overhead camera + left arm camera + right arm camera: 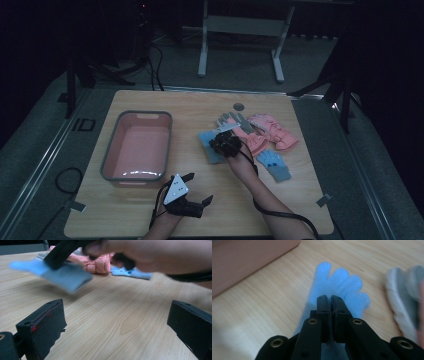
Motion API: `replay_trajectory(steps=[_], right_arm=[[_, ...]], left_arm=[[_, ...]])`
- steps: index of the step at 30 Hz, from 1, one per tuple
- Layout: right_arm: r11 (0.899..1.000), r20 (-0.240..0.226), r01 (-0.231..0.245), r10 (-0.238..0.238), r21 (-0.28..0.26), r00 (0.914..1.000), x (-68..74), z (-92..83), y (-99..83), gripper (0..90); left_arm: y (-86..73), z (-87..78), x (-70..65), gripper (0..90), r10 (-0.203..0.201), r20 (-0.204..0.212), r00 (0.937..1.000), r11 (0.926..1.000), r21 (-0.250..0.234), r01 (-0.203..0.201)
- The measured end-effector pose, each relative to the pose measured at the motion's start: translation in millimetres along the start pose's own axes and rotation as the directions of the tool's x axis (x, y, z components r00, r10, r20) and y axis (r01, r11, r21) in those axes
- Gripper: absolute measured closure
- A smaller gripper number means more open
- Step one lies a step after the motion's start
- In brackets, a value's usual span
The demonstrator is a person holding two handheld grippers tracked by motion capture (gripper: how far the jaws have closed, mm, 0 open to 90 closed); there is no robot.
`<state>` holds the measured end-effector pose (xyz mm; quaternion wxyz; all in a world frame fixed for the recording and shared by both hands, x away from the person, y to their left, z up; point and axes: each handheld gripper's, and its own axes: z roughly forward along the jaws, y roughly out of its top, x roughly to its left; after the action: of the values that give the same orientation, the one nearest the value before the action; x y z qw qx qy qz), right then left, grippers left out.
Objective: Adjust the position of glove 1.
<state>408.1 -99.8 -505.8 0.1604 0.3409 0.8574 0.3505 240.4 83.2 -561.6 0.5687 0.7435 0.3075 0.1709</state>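
Observation:
A light blue glove (209, 145) is in the middle of the wooden table (150, 210), just right of the pink bin. My right gripper (222, 142) is shut on it near the cuff. In the right gripper view the jaws (331, 300) are pressed together over the glove (339, 287), whose fingers spread out beyond them. In the left gripper view the glove (65, 276) hangs slightly above the table with a shadow under it. My left gripper (200, 187) rests near the table's front edge, open (117, 317), with nothing between its jaws.
A pink bin (145, 114) with a grey rim stands on the left half of the table. A grey glove (232, 120), pink gloves (272, 131) and a second blue glove (275, 165) lie to the right of my right hand.

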Motion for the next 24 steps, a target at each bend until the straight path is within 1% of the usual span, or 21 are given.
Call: replay_trajectory(steps=[1,2,3,4,5,6,7,8,9,10,12,14,16,19,20,22,23,24], right_arm=[[1.000,0.004,-0.014,0.014,-0.006,0.9999,0.1,-5.6,-0.6,86.0],[0.999,0.015,-0.041,0.041,-0.024,0.9990,0.7,-22.9,-3.5,86.1],[0.998,0.024,-0.051,0.051,-0.034,0.9984,1.5,-30.4,-5.7,86.1],[0.998,0.024,-0.051,0.051,-0.034,0.9984,1.5,-30.4,-5.7,86.1],[0.998,0.045,-0.057,0.059,-0.039,0.9972,4.1,-44.1,-11.7,86.1],[0.998,0.045,-0.057,0.059,-0.039,0.9972,4.1,-44.1,-11.7,86.1],[0.997,0.060,-0.066,0.069,-0.042,0.9958,5.2,-49.3,-14.8,86.1],[0.994,0.066,-0.100,0.103,-0.045,0.9925,7.0,-61.6,-24.2,86.1],[0.994,0.066,-0.100,0.103,-0.045,0.9925,7.0,-61.6,-24.2,86.1],[0.990,0.065,-0.131,0.134,-0.052,0.9889,10.0,-71.8,-35.4,86.2],[0.987,0.058,-0.154,0.157,-0.052,0.9860,13.3,-77.7,-44.4,86.2],[0.987,0.060,-0.157,0.159,-0.046,0.9853,18.9,-83.6,-55.3,86.1],[0.983,0.051,-0.176,0.179,-0.047,0.9826,23.0,-88.5,-65.8,86.2],[0.982,0.050,-0.184,0.186,-0.043,0.9813,25.4,-90.0,-70.2,86.2],[0.983,0.066,-0.183,0.185,-0.032,0.9806,33.8,-92.8,-81.4,86.1],[0.985,0.081,-0.169,0.170,-0.020,0.9822,37.4,-90.4,-86.3,86.1],[0.985,0.089,-0.170,0.171,-0.016,0.9813,38.0,-88.3,-88.4,86.1],[0.985,0.085,-0.174,0.174,-0.017,0.9810,37.6,-86.1,-90.2,86.0]], left_arm=[[0.1,0.0,0.1,1.8,0.002,-0.002,1.0000,1.0000,0.000,-0.002],[0.0,0.0,0.2,1.9,0.000,-0.003,1.0000,1.0000,0.000,0.000],[0.1,0.1,0.3,1.9,-0.003,-0.003,1.0000,1.0000,-0.001,0.003],[0.1,0.0,0.5,1.9,-0.002,-0.003,1.0000,1.0000,0.000,0.002],[0.0,-0.1,0.4,1.8,-0.001,-0.004,1.0000,1.0000,0.000,0.001],[0.0,-0.1,0.4,1.8,-0.001,-0.004,1.0000,1.0000,0.000,0.001],[0.0,0.0,-0.1,1.8,0.000,-0.005,1.0000,1.0000,-0.002,0.000],[0.0,0.1,-0.4,1.9,0.001,-0.006,1.0000,1.0000,-0.001,-0.001],[0.0,0.1,-0.4,1.8,0.001,-0.006,1.0000,1.0000,-0.001,-0.001],[0.0,0.2,-0.7,1.9,0.002,-0.008,1.0000,1.0000,-0.001,-0.002],[0.0,0.1,-0.8,1.8,0.004,-0.009,1.0000,1.0000,-0.001,-0.004],[0.1,0.2,-1.0,1.9,0.005,-0.010,0.9999,1.0000,0.000,-0.005],[0.1,0.3,-1.2,1.8,0.009,-0.011,0.9999,1.0000,0.000,-0.009],[0.2,0.5,-1.3,1.9,0.012,-0.010,0.9999,0.9999,0.002,-0.012],[0.3,0.9,-1.7,1.9,0.015,-0.008,0.9999,0.9999,0.005,-0.015],[0.2,0.7,-1.9,1.9,0.017,-0.008,0.9998,0.9998,0.005,-0.017],[0.2,0.7,-1.9,1.8,0.017,-0.008,0.9998,0.9998,0.005,-0.017],[0.2,0.8,-1.8,1.9,0.016,-0.007,0.9999,0.9999,0.005,-0.016]])
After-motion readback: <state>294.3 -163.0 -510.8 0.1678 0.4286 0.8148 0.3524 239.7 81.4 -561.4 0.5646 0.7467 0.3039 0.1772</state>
